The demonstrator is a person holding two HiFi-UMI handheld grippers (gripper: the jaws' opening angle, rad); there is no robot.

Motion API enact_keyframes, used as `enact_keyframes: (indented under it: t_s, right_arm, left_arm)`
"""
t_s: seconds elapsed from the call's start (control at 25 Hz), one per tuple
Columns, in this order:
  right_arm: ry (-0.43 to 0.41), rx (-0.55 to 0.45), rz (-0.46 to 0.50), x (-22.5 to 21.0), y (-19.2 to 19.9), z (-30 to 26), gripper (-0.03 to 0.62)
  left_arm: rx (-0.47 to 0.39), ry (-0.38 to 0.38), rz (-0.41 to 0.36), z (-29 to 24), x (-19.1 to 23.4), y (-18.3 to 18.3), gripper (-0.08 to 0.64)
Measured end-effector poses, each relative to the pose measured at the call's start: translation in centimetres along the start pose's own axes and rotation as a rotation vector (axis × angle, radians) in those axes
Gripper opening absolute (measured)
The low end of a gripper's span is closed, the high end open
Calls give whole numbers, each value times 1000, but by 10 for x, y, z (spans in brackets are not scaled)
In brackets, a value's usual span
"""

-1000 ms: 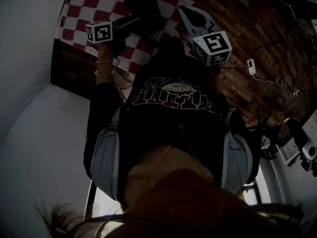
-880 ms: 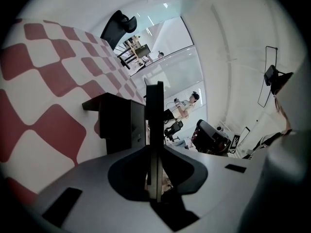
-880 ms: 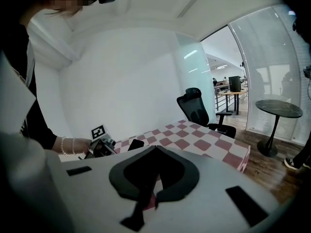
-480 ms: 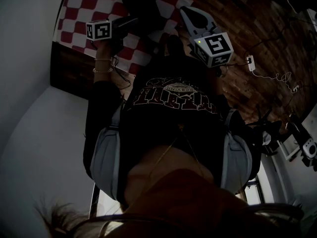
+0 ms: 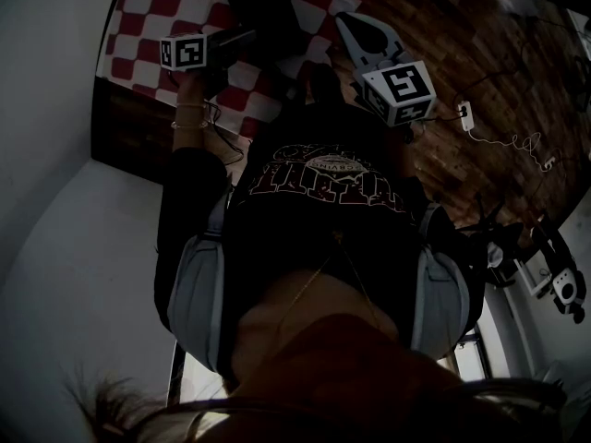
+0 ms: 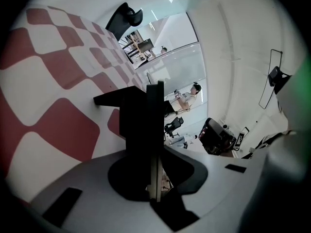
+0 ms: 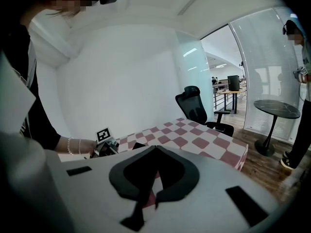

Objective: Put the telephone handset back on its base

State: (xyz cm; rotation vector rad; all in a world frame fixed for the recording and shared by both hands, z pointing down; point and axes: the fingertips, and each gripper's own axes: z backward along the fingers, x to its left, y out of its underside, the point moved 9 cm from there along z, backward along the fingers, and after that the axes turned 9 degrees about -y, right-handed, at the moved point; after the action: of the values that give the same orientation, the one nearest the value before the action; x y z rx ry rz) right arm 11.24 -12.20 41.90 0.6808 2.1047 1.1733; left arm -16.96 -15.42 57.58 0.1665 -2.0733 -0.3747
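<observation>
We see the left claw [image 5: 228, 42] clamped on the black telephone handset [image 6: 137, 115], which it holds over the red-and-white checked bench [image 5: 152, 3]; the handset's far end lies right by the dark base [image 5: 268, 7] on that bench, though we cannot tell whether the two touch; the right claw [image 5: 349, 24] hangs beside the base, above the bench's edge, with its jaws drawn together on nothing; a person's hand [image 5: 189, 90] with bracelets at the wrist carries the left claw.
</observation>
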Motion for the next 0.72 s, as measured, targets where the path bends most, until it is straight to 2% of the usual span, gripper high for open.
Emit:
enact_keyframes:
  t_s: [0.24,0.44,0.72]
  right_arm:
    - [3,6,-2,-1,2,1,18]
    - [3,6,-5,0,3,0,17]
    - [-1,11,-1,0,1,-1,18]
  left_arm:
    - [10,24,-19,-2,3,-1,80]
    - [31,13,-5,-2,26,10,80]
    - [25,57,4,-1,25,14,80]
